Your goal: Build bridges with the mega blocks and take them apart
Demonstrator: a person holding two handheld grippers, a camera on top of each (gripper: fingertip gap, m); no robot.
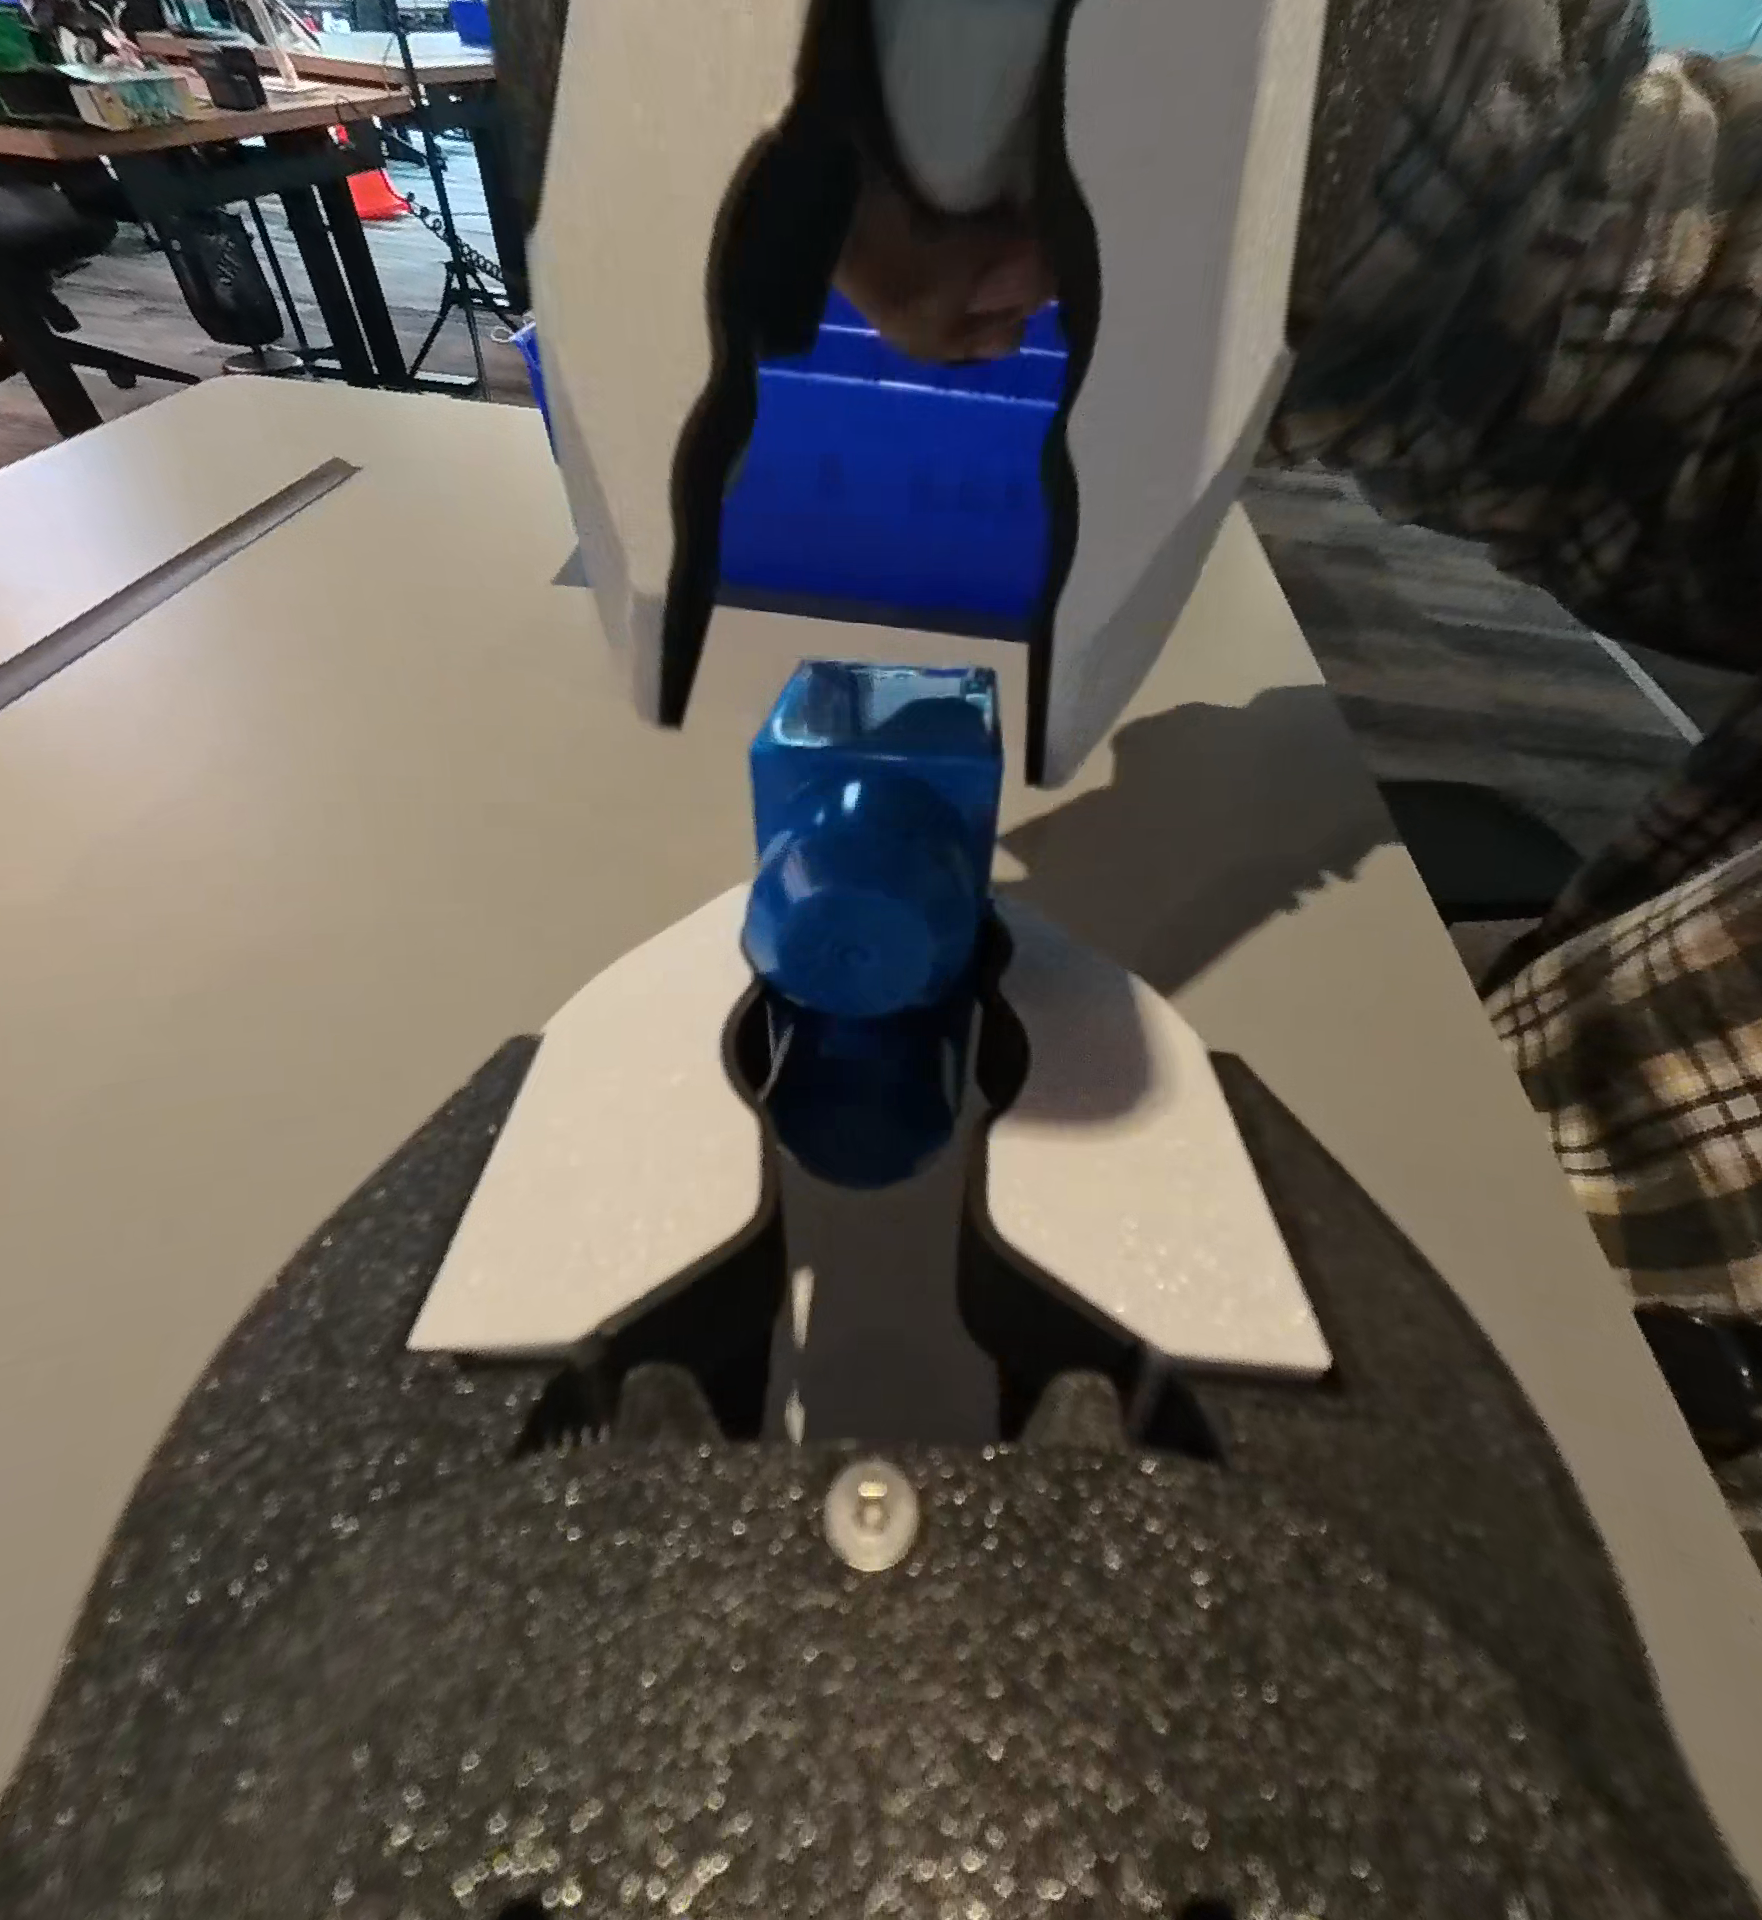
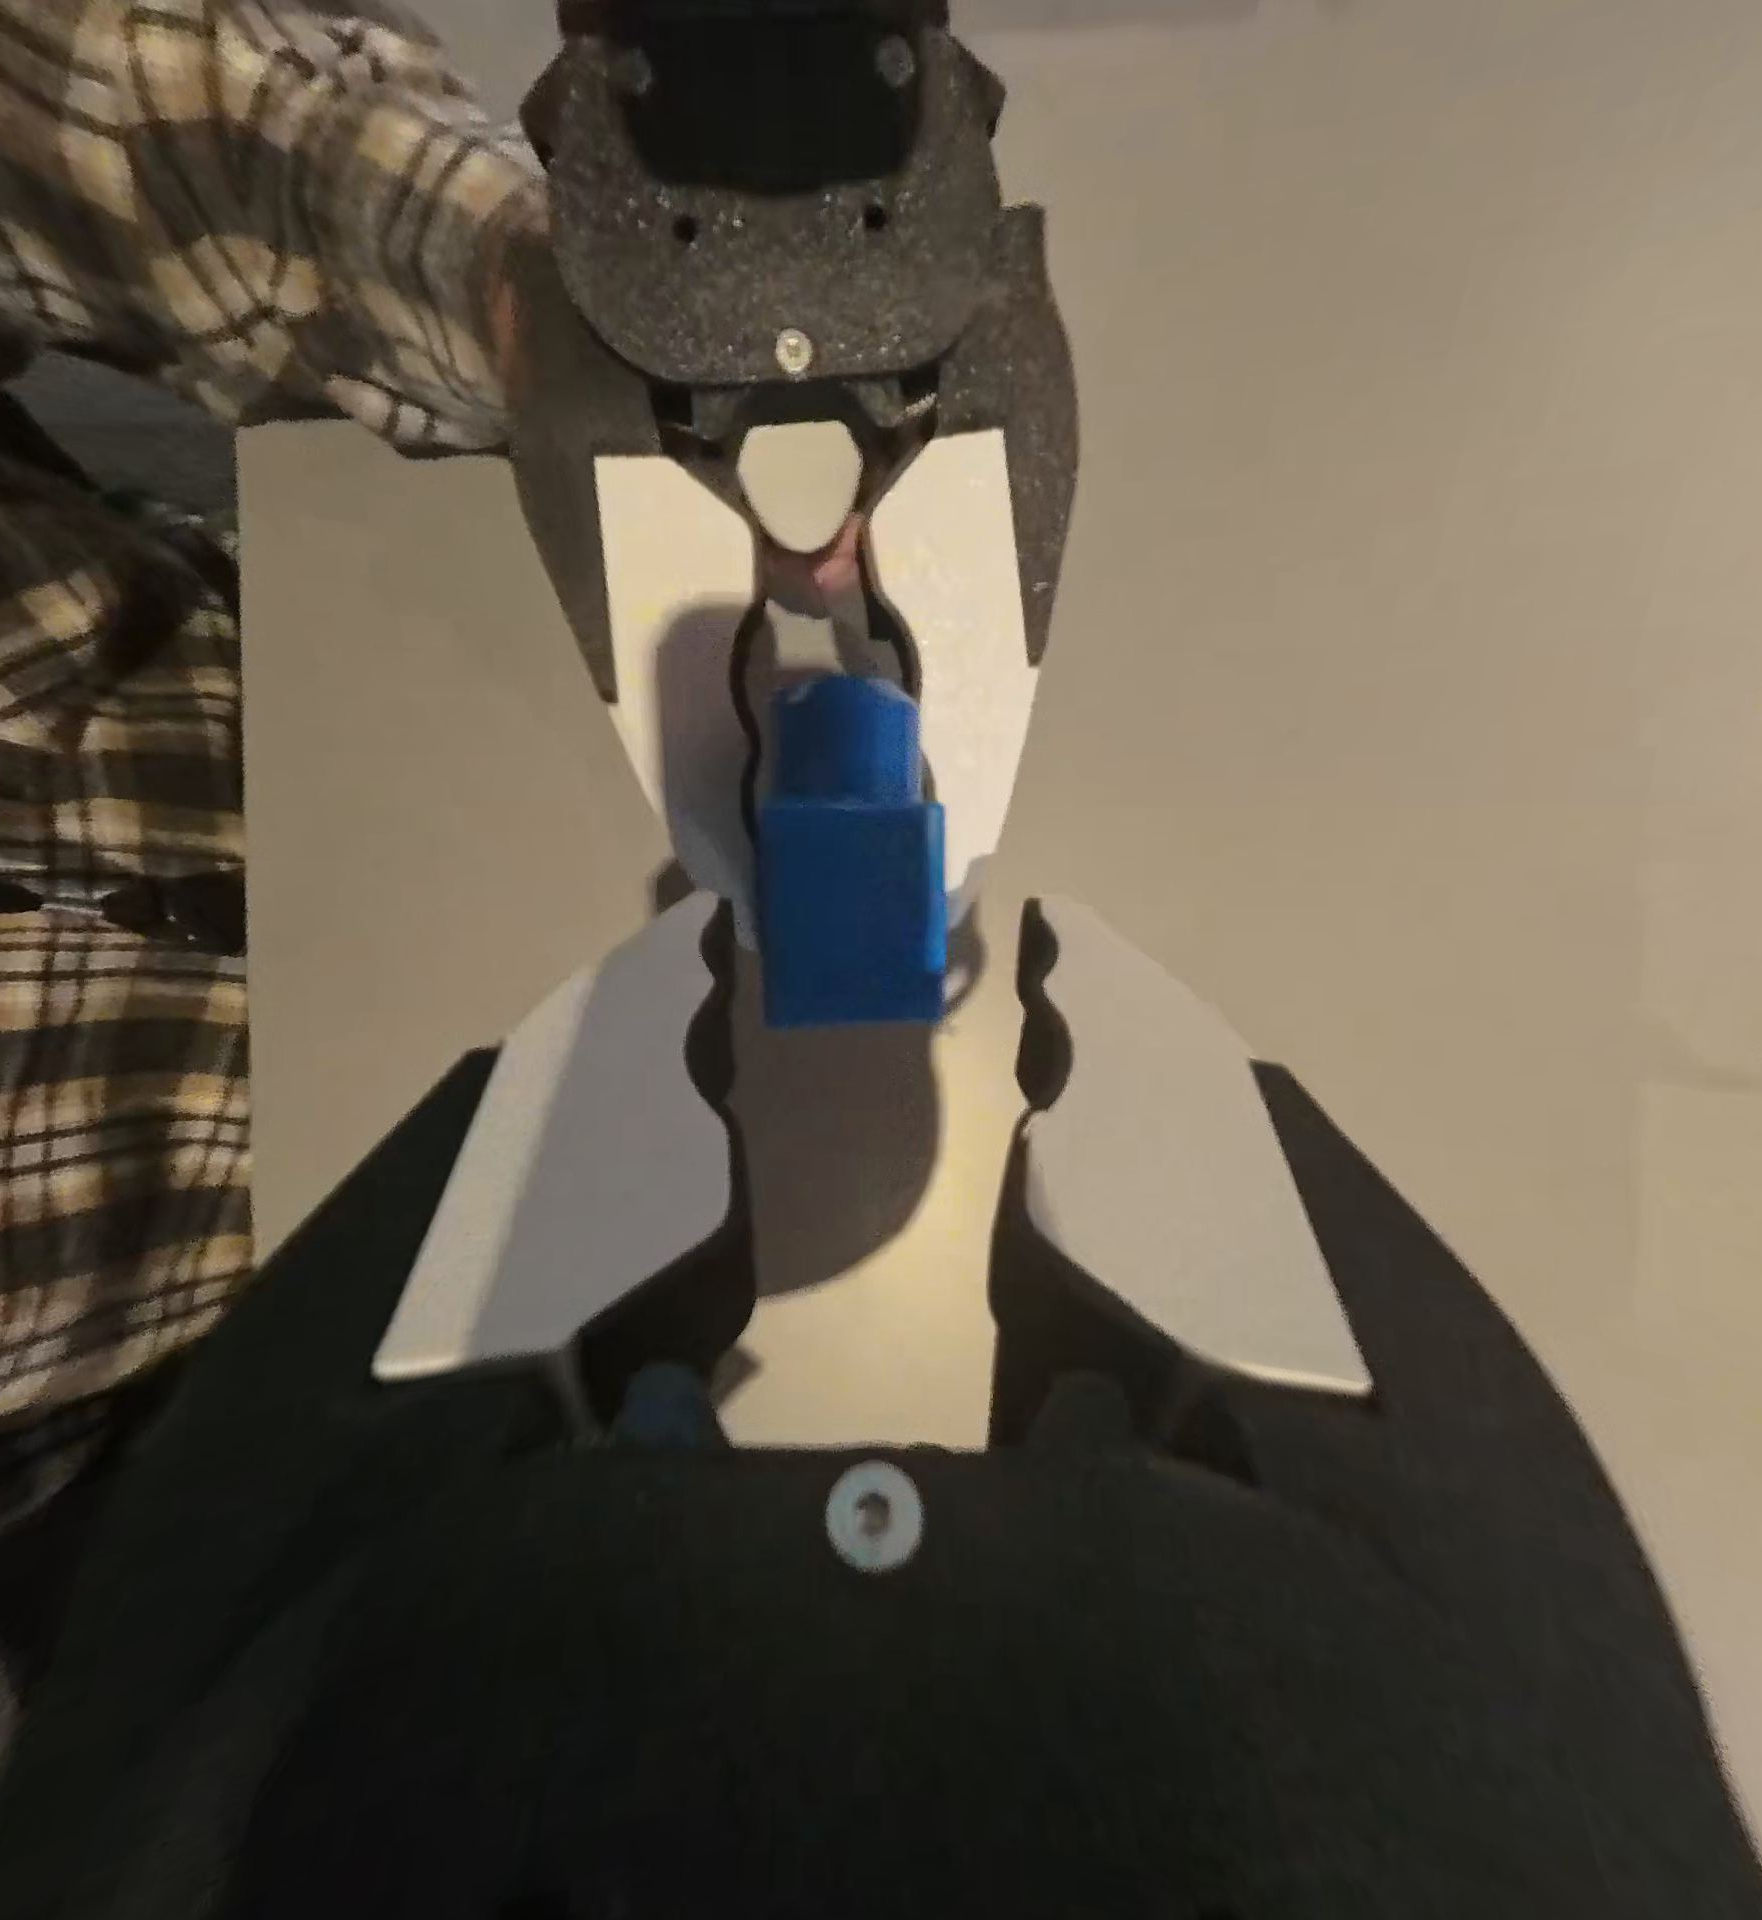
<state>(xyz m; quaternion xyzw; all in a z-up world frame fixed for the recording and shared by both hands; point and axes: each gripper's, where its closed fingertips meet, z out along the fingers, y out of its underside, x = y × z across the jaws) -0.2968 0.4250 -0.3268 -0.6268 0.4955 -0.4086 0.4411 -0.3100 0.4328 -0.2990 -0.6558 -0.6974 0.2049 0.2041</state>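
Single-stud blue block (image 1: 872, 831) at frame centre, clamped by left gripper (image 1: 861, 1039). Right gripper (image 2: 872, 997) spread wide, empty. Blue bin (image 1: 887, 499) upper centre on counter (image 1: 233, 831); contents hidden.

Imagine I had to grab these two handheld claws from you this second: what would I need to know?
Left gripper: shut on the stud end of a single blue block, holding it above the table.
Right gripper: open, its fingers either side of the block's square end, not yet gripping it.
Blue bin sits at the table's far edge, behind the right gripper.
Done: no bridge in sight, and only this one block shows.
Left: probably close the right gripper on the block or hand it over; whether building or dismantling comes next cannot be told.
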